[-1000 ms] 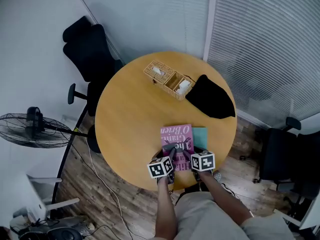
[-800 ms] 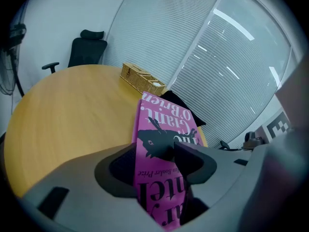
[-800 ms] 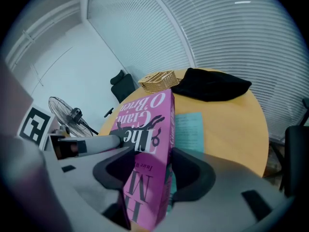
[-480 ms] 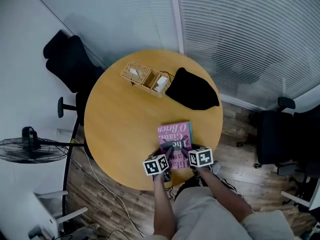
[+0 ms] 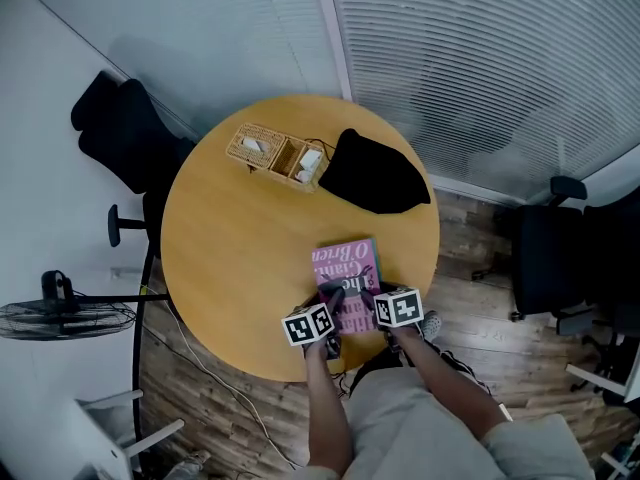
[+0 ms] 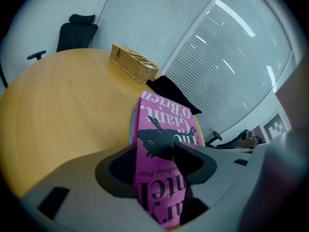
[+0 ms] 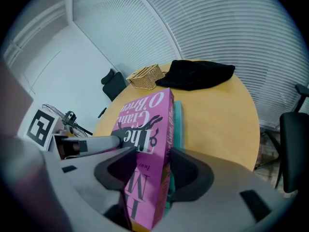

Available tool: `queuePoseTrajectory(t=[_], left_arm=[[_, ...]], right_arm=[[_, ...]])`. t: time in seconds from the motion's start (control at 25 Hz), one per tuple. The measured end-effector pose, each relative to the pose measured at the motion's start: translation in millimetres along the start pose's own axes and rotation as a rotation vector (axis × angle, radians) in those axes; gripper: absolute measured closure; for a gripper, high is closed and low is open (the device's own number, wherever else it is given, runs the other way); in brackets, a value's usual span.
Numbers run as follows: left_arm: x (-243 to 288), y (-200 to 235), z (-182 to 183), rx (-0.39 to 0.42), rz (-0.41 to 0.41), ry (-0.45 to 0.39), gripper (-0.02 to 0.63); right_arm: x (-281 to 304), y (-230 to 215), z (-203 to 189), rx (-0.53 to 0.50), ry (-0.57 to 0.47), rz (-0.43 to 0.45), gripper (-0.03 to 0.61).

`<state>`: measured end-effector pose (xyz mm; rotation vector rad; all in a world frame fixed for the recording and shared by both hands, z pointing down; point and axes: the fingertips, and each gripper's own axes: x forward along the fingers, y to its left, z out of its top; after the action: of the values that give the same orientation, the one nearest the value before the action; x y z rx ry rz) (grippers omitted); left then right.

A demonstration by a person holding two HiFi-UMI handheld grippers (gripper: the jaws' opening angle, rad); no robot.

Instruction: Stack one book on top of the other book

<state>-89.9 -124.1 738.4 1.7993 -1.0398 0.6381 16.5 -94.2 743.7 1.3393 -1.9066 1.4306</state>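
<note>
A round wooden desk (image 5: 240, 248) carries the pink book (image 5: 347, 266) at its near edge, right in front of the person. It lies on top of the teal book (image 7: 177, 117), of which only a thin strip shows along the pink cover's right side. The left hand-held gripper (image 5: 330, 296) clamps the near left part of the pink book: in the left gripper view one pad sits on the printed cover and the other on the underside, with the book filling the gap between them. The right hand-held gripper (image 5: 368, 290) takes the near right part in the same way. Its jaws have just been closing, with the pink book between them, and the pads now press on the cover and on the side by the spine. A sliver of teal shows beside the lower pad, and whether that pad also touches the teal book cannot be told. Both marker cubes sit side by side above the desk's rim. Across the desk, well apart from the books, a wicker basket (image 5: 278, 156) stands just beside a black cloth bag (image 5: 372, 176). A black office chair (image 5: 115, 133) stands behind the desk by the wall, and a fan (image 5: 60, 313) stands on the floor to the left.
</note>
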Motion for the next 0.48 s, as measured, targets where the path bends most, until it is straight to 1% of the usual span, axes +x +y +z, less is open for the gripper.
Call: queuePoseTrajectory(t=[0.12, 0.28, 0.48], left_arm=[[2, 0, 2, 0.003, -0.002, -0.004, 0.364], [9, 3, -2, 0.007, -0.008, 0.021, 0.364], [12, 4, -7, 0.012, -0.008, 0.025, 0.364]], right_arm=[[1, -2, 3, -0.004, -0.001, -0.01, 0.356], [5, -7, -1, 0.005, 0.015, -0.024, 0.356], [8, -10, -7, 0.024, 0.01, -0.013, 0.356]])
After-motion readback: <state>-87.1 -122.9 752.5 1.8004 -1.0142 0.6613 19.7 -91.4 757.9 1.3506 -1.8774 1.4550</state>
